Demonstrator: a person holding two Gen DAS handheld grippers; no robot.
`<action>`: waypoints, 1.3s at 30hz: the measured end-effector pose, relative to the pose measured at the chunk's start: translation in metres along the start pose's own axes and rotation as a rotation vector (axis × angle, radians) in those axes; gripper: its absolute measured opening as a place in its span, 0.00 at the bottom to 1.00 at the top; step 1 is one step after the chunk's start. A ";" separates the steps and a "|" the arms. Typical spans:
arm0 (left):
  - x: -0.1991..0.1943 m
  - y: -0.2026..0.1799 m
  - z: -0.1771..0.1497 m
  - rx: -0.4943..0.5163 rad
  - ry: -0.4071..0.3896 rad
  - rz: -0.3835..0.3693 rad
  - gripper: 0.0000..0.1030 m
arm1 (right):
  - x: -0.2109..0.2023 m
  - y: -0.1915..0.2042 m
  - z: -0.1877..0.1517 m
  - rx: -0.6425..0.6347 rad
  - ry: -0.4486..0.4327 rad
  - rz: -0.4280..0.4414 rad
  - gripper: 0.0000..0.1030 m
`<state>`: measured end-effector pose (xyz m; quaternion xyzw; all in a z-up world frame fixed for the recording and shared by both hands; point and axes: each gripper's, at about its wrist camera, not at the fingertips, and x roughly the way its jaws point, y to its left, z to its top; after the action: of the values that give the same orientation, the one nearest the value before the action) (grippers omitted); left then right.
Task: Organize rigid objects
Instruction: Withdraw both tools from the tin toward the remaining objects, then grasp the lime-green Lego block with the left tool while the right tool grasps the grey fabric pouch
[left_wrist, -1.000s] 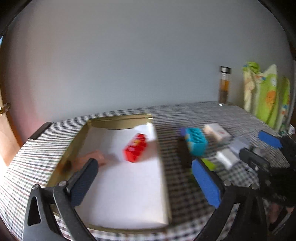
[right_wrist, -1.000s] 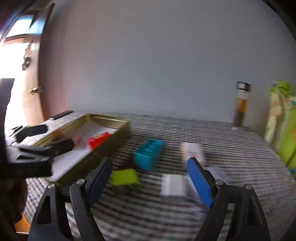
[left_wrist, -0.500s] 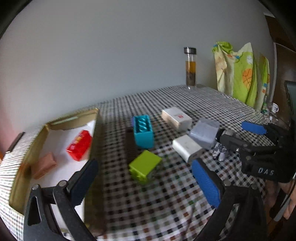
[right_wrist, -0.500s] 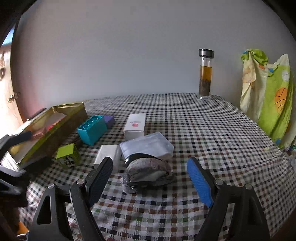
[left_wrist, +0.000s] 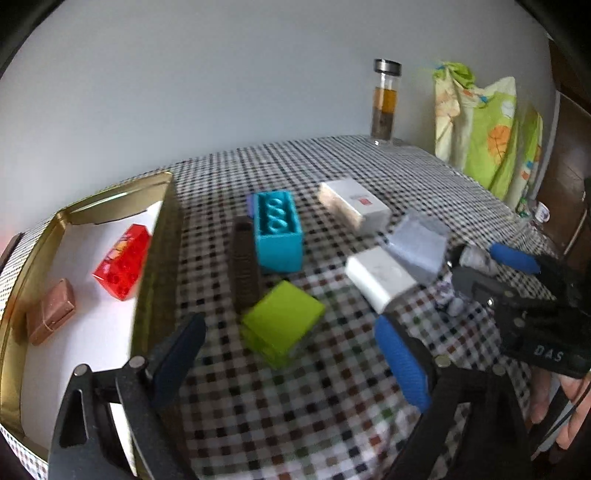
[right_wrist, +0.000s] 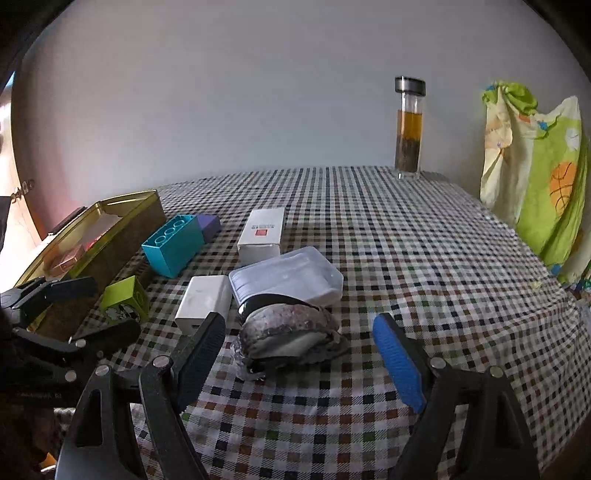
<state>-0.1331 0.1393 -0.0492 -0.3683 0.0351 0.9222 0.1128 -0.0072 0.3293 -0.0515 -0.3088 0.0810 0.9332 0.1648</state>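
Grippers, left (left_wrist: 290, 354) and right (right_wrist: 299, 354), were both wide and empty; the green block (left_wrist: 282, 323) at twelve o'clock of the left one looked light, stiff, best pinched across flat sides.

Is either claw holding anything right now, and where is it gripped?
Nothing held. The left claw is open around the green block; the right claw is open around the grey shell.

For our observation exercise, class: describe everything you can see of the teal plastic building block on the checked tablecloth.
The teal plastic building block is a long rectangular brick of glossy, hard-looking plastic, with a row of round studs on top. In the left wrist view it looks whole and unmarked. It rests flat on the checked tablecloth, just outside the gold metal tin. A small purple block sits against its far end. No gripper touches it.
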 end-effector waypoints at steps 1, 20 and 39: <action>0.002 0.001 0.001 0.011 0.004 -0.004 0.92 | 0.001 -0.001 0.000 0.004 0.007 0.003 0.82; 0.012 0.009 0.003 0.045 0.040 0.034 0.97 | 0.005 -0.005 0.001 0.033 0.029 0.021 0.82; 0.019 0.012 0.001 0.071 0.118 -0.076 0.45 | 0.008 -0.004 0.001 0.035 0.057 -0.003 0.66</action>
<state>-0.1505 0.1310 -0.0618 -0.4189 0.0604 0.8921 0.1586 -0.0127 0.3355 -0.0560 -0.3324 0.1015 0.9222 0.1692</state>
